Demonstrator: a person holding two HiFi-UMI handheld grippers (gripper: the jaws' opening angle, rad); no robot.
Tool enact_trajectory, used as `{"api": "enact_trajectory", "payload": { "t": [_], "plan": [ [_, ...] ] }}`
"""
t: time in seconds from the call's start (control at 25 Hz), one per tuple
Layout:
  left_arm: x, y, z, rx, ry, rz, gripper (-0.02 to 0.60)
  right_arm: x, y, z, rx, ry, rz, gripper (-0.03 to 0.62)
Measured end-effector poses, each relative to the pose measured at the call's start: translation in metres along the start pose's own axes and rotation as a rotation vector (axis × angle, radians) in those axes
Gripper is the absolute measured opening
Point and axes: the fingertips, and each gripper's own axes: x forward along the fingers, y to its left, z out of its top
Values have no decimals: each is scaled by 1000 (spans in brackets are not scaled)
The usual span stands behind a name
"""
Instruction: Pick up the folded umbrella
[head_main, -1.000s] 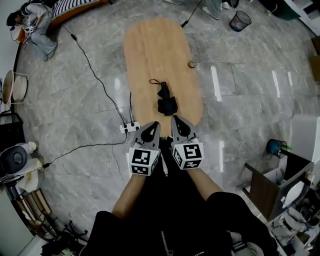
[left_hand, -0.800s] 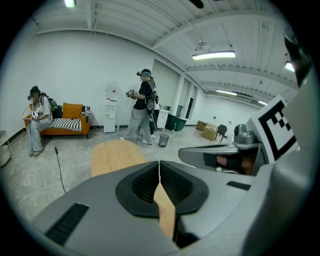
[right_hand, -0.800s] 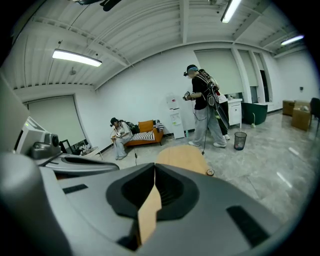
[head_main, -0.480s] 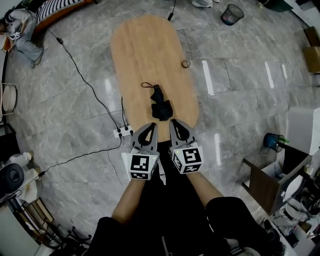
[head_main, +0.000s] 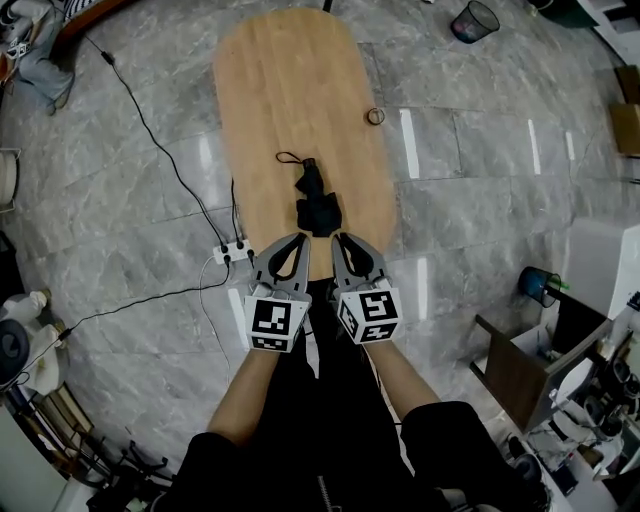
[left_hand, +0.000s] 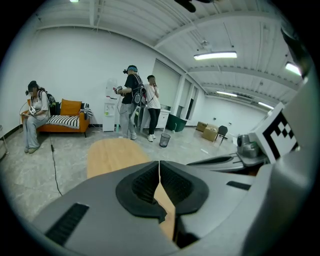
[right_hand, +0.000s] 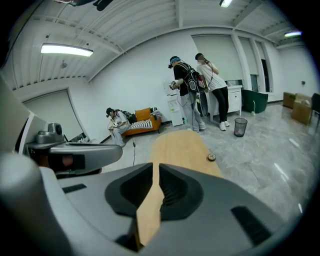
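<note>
The folded black umbrella (head_main: 316, 208) lies on the near half of the oval wooden table (head_main: 270, 90), its strap loop (head_main: 288, 158) pointing to the far side. Both grippers hover side by side at the table's near end, just short of the umbrella. My left gripper (head_main: 298, 240) is shut, its tips touching with nothing between them (left_hand: 159, 167). My right gripper (head_main: 340, 240) has its jaws opening; a narrow slit (right_hand: 155, 170) shows only table wood through it. Neither gripper view shows the umbrella, which is hidden behind the jaws.
A small ring (head_main: 375, 116) lies near the table's right edge. A power strip (head_main: 230, 252) with cables sits on the floor left of the grippers. A mesh bin (head_main: 474, 20) stands beyond the table, furniture (head_main: 520, 365) at the right. People stand (left_hand: 132, 102) and sit (left_hand: 34, 112) far off.
Both grippers have moved forward and down towards the table's near end, and their tips now stand much closer to the umbrella. The umbrella has not moved.
</note>
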Motion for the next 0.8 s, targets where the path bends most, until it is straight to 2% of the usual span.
{"api": "enact_trajectory", "payload": {
  "t": [0.44,0.8],
  "plan": [
    [15,12,-23,-14,34,10,17,29,-3,-26,-29,51,12,82],
    [21,26,-45,-55,60,40,17,53,-10,-43,-54,70,6,126]
  ]
}}
